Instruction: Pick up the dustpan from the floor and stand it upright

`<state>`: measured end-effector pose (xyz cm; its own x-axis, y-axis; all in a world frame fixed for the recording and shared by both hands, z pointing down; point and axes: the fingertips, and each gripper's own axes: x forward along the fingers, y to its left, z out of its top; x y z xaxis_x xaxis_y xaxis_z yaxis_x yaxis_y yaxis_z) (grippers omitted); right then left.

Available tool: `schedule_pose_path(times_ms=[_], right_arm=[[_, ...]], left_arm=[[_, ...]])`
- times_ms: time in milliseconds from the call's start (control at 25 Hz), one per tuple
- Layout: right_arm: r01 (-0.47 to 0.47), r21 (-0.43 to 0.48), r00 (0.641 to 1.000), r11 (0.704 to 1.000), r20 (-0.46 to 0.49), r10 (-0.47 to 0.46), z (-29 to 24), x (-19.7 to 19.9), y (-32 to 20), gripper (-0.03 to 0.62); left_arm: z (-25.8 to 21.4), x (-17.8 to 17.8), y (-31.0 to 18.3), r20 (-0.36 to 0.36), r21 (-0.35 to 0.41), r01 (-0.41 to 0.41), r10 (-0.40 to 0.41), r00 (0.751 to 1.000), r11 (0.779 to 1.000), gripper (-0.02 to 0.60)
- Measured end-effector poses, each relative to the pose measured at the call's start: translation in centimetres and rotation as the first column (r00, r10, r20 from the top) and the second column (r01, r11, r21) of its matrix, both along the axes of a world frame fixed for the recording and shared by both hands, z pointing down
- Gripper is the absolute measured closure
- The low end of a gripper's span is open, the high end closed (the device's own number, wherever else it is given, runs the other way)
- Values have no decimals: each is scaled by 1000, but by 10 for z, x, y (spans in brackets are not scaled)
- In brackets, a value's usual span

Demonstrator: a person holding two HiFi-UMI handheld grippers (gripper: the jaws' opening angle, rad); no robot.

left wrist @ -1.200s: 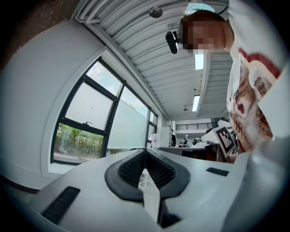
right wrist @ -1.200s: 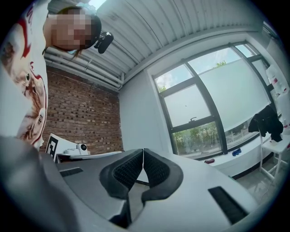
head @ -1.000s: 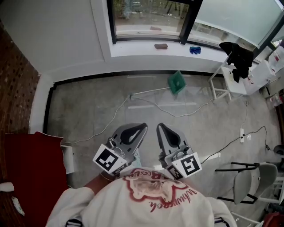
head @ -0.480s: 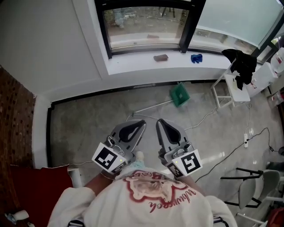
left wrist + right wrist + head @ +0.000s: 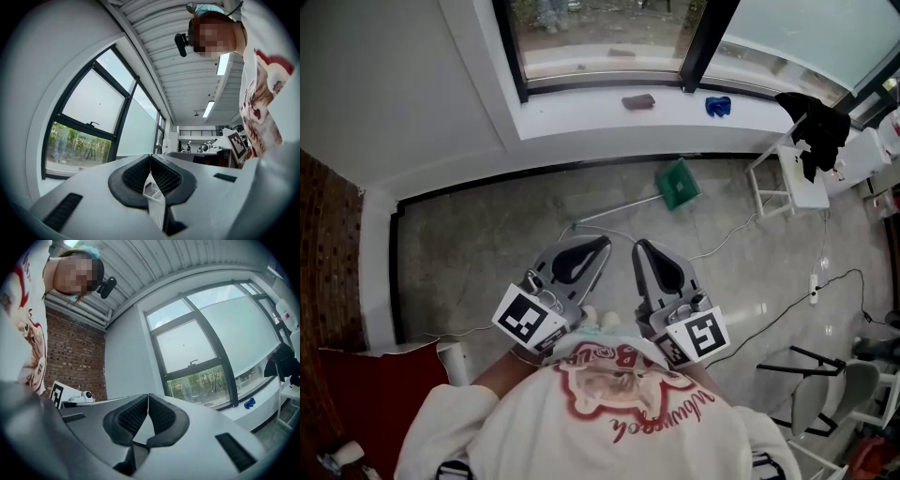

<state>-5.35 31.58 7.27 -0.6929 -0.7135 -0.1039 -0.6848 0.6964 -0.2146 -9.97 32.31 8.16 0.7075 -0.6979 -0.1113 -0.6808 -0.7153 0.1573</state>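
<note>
The green dustpan (image 5: 677, 183) lies flat on the grey floor below the window, its long pale handle (image 5: 619, 208) stretching toward me. Both grippers are held close to the person's chest, side by side, pointing toward the window and well short of the dustpan. The left gripper (image 5: 602, 244) is shut with nothing between its jaws, and its dark pads meet in the left gripper view (image 5: 150, 157). The right gripper (image 5: 639, 246) is also shut and empty, pads touching in the right gripper view (image 5: 148, 395). Neither gripper view shows the dustpan.
A thin cable (image 5: 727, 244) snakes over the floor near the handle's end. A white stool (image 5: 792, 187) with a black garment (image 5: 820, 131) stands at the right. The sill holds a brown object (image 5: 638, 101) and a blue one (image 5: 717, 105). A red object (image 5: 370, 394) sits at lower left.
The person has stepped toward the window, so the wall and sill fill more of the head view. Both grippers kept their shut pose at the chest. The dustpan has not moved.
</note>
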Motion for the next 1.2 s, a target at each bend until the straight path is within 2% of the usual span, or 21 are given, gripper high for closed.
schedule_pose_path(times_ms=[280, 480, 680, 920, 1200], right_arm=[[5, 47, 1000, 999, -9, -5, -3, -15, -30, 569], [11, 18, 1000, 1000, -15, -11, 7, -24, -46, 569], [22, -4, 1000, 1000, -19, -22, 14, -24, -81, 569], [71, 9, 997, 997, -22, -70, 17, -33, -151, 569], [143, 46, 989, 989, -33, -142, 3, -38, -264, 569]], left_arm=[[2, -26, -29, 12, 1, 36, -36, 999, 999, 561], [12, -39, -51, 29, -4, 56, -56, 998, 998, 561], [14, -33, -88, 24, 2, 54, -54, 998, 999, 561], [17, -37, -156, 23, 8, 100, -100, 995, 995, 561], [7, -36, -267, 39, 39, 152, -154, 987, 988, 561]])
